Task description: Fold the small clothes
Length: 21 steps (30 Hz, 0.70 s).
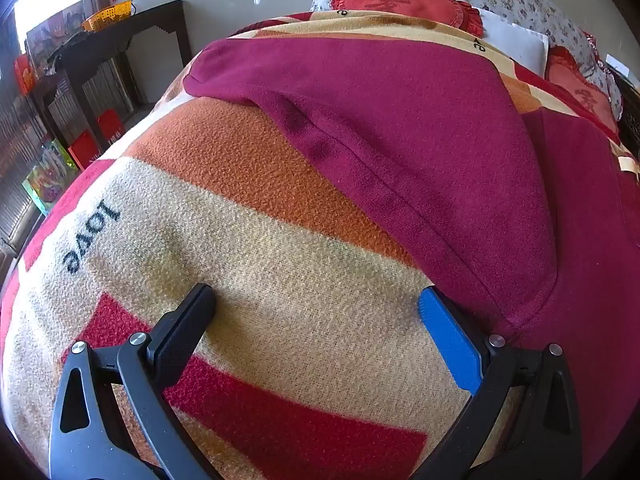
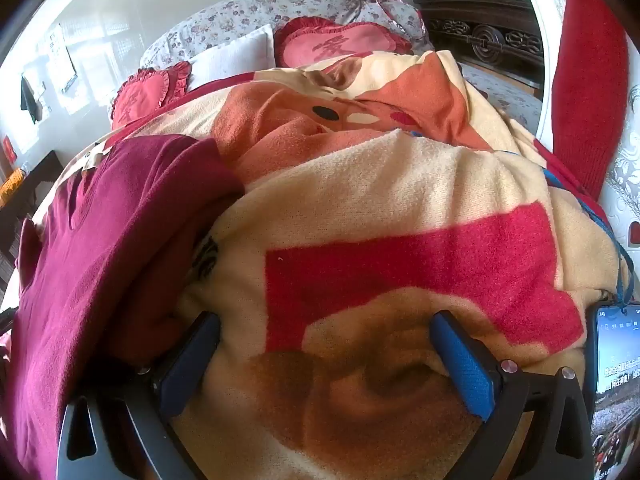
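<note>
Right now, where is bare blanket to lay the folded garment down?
Free: the cream band between the "love" lettering and the maroon garment. The red patch is also clear, with a phone at its right. Pillows crowd the far end.

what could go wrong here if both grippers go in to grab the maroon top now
1. Both the left gripper and right gripper are open over the fleece blanket, not the maroon garment, so closing now would likely pinch blanket.
2. The garment's hem sits right at the left gripper's blue finger; a grab there may catch both layers.
3. A phone lies by the right gripper and could get knocked.
</note>
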Motion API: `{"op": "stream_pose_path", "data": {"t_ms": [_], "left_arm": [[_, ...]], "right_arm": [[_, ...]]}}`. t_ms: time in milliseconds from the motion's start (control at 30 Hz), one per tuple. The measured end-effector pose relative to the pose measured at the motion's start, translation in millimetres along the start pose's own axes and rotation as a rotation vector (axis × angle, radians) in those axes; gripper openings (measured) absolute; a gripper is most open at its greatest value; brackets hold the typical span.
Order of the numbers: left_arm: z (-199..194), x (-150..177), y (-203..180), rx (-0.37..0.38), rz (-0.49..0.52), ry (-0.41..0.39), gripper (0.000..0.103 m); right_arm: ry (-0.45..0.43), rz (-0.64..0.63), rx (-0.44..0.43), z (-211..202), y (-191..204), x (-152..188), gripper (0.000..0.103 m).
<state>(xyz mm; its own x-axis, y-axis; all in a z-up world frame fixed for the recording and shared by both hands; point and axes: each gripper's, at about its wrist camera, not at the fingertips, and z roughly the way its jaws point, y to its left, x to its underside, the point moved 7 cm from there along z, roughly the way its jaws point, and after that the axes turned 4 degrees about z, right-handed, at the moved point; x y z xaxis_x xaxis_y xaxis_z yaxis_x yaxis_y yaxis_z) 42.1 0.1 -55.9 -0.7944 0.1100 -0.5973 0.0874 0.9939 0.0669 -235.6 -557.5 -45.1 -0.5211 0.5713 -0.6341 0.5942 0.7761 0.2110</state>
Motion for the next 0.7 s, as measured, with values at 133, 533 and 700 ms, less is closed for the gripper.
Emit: {"op": "stream_pose_path", "data": {"t_ms": [133,533,700], "left_arm": [[-3.5,0.3,-0.5,0.012,0.019,0.026,0.102],[-84.6,7.7,-16.5,0.068,0.076,-0.012,0.102],[-104.8,7.6,-27.2,0.071,0.097,-0.032,0.102]], "right_arm": [[0.000,0.000,0.000,0.0,0.0,0.0,0.103],[0.000,0.000,0.000,0.1,-0.2,0.0,0.103],[0.000,0.000,0.000,0.7,1.0,0.0,0.103]]}}
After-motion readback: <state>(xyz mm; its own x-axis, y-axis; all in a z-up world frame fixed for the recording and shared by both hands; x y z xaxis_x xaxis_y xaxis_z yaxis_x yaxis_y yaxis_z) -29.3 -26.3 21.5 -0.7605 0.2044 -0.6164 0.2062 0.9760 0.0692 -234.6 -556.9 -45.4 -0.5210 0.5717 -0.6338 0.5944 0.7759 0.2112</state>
